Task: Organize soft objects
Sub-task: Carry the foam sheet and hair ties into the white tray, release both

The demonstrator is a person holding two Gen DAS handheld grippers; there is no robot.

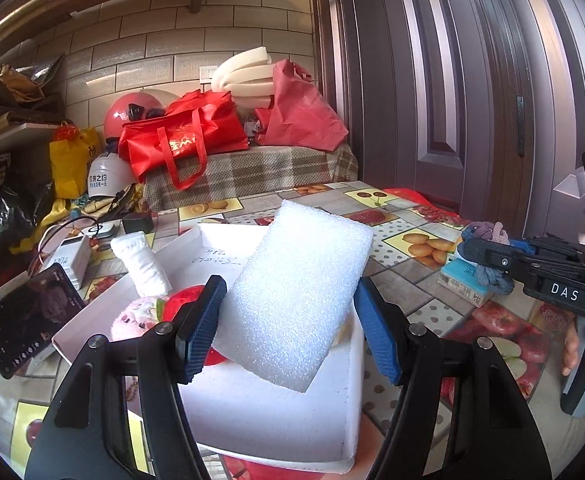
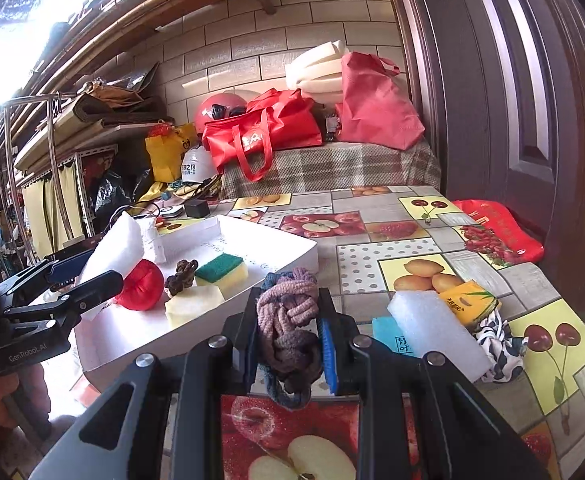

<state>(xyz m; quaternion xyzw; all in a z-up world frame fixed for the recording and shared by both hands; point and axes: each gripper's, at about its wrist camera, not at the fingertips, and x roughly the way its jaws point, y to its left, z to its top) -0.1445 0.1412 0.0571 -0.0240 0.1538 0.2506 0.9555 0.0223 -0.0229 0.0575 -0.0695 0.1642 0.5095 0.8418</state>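
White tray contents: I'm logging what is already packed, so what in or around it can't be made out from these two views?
- Left wrist view: the foam block in the left gripper hides the middle of the white tray.
- Left wrist view: the pink plush toy is partly behind a finger.
- Both views: handwriting on the tray floor is too small to read.
- Right wrist view: the knotted rope in the right gripper covers the tray's near corner.

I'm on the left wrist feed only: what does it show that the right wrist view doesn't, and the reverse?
Left only: phone, pink plush in the box. Right only: sponge, dark knot, a second foam block, yellow pack. Both: white box, left tongs around foam, right tongs shut on braided rope.
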